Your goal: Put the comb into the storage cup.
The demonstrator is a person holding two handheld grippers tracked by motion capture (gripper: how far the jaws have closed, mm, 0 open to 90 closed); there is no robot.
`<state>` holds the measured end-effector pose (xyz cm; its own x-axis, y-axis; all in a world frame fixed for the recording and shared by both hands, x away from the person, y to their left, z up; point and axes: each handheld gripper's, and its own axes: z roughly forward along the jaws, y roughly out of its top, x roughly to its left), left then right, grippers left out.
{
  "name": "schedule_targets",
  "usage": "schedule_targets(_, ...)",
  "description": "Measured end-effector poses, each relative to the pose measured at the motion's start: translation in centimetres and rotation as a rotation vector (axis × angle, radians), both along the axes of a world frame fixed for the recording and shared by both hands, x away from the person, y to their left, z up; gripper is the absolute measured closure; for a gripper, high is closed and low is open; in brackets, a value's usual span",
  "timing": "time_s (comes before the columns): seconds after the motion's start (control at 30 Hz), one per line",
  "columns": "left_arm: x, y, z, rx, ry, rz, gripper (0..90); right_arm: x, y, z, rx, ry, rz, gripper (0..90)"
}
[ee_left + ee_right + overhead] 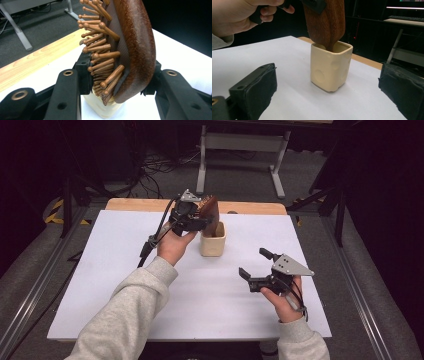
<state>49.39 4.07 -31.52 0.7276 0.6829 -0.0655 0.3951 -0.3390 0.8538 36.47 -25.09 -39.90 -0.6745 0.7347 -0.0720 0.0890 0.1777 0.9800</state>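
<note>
White board [125, 285] covering a wooden table [135, 204], cream square cup [213, 242] standing on the board directly below the left gripper [192, 217], beyond and left of the right gripper [256, 266]

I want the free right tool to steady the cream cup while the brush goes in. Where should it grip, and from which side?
Probably the cream cup by its two flat opposite walls, low down, coming in level from the right tool's side. The wooden hairbrush fills the mouth from above, so the rim is blocked.
</note>
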Motion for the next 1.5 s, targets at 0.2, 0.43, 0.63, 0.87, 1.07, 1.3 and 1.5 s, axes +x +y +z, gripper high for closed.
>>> schedule_targets(0.2, 0.0, 0.1, -0.1, -0.003, -0.002, -0.010, 53.7, 0.0, 0.0, 0.0, 0.001, 0.000, 0.006, 2.6)
schedule_targets(0.43, -0.4, 0.4, -0.2, 0.035, -0.010, -0.008, 46.8, 0.0, 0.1, 0.0, -0.001, 0.001, 0.008, 2.6)
schedule_targets(0.63, -0.4, 1.1, -0.3, 0.037, -0.037, -0.005, 32.9, 0.0, 0.2, -0.1, -0.005, 0.002, 0.010, 2.6)
schedule_targets(0.87, -1.2, 2.1, 0.1, 0.063, -0.074, -0.043, 2.1, 0.1, 0.2, -0.1, -0.003, 0.006, 0.005, 2.6)
schedule_targets(1.07, -2.8, 3.0, 0.7, 0.050, -0.114, -0.078, 0.1, 0.2, 0.2, 0.0, -0.008, 0.000, 0.007, 2.6)
schedule_targets(1.3, -5.2, 5.4, 1.3, -0.011, -0.177, -0.119, 0.1, 0.3, 0.3, 0.3, -0.017, -0.004, 0.014, 2.6)
schedule_targets(1.5, -6.9, 8.1, 1.1, -0.060, -0.209, -0.135, 0.1, 0.3, 0.1, 0.5, -0.030, -0.004, 0.030, 2.5)
